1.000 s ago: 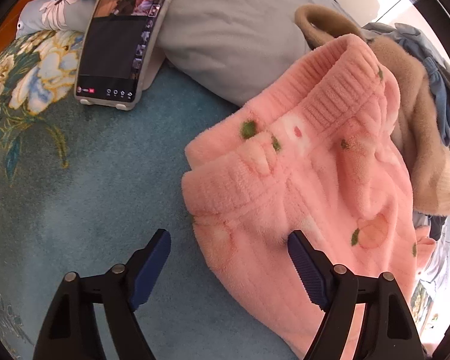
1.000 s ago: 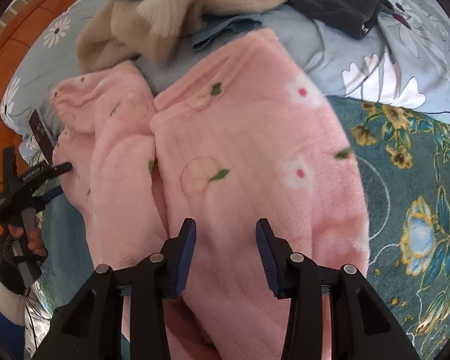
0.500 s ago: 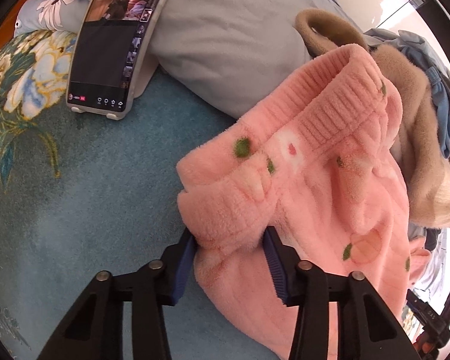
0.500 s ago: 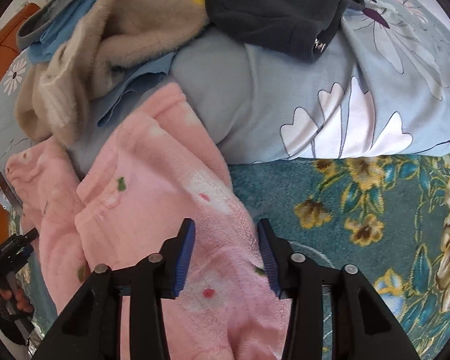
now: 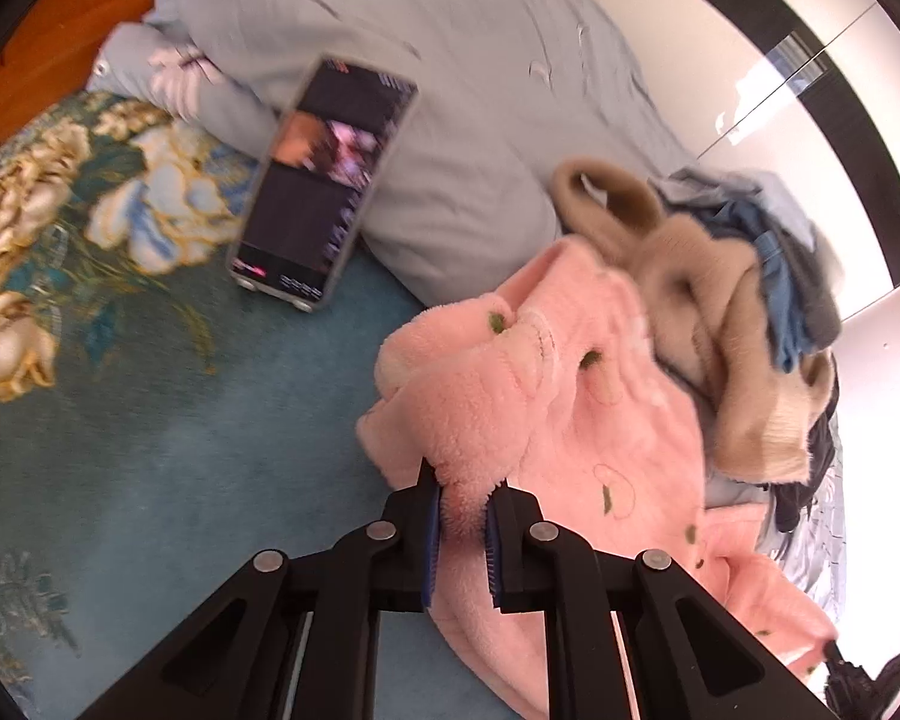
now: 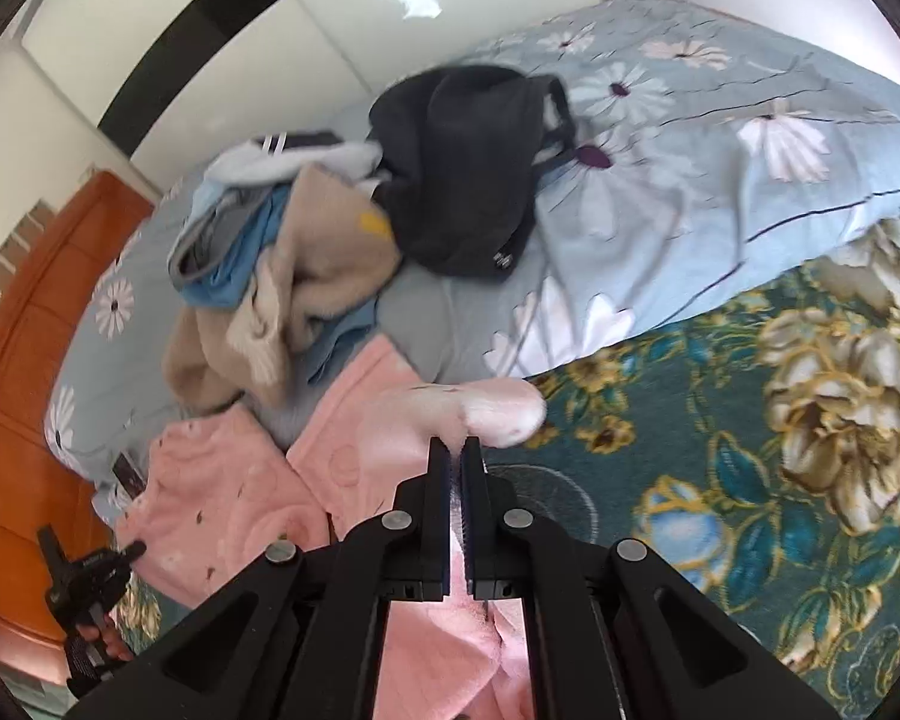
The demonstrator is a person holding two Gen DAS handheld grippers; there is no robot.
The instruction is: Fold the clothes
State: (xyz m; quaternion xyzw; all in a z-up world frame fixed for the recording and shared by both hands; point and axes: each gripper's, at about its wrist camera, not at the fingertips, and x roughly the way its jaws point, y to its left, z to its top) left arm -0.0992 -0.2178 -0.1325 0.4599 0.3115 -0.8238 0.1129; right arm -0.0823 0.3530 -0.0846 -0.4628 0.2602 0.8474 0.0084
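Pink fleece pants point(image 5: 576, 420) with small fruit prints lie on the teal floral bedspread point(image 5: 150, 450). My left gripper point(image 5: 462, 516) is shut on a bunched edge of the pants near the waistband. My right gripper point(image 6: 457, 456) is shut on another edge of the same pink pants point(image 6: 330, 462) and lifts a fold of it. The left gripper also shows far left in the right wrist view point(image 6: 99, 564).
A pile of clothes, beige point(image 5: 708, 324), blue and dark point(image 6: 468, 162), lies on the light blue floral quilt point(image 6: 720, 138) behind the pants. A phone point(image 5: 324, 180) leans against a pillow. An orange wooden headboard point(image 6: 24, 360) stands at the left.
Both grippers closed onto the pink pants and rose, lifting its edges off the bed. The views pulled back, showing more of the quilt and wall.
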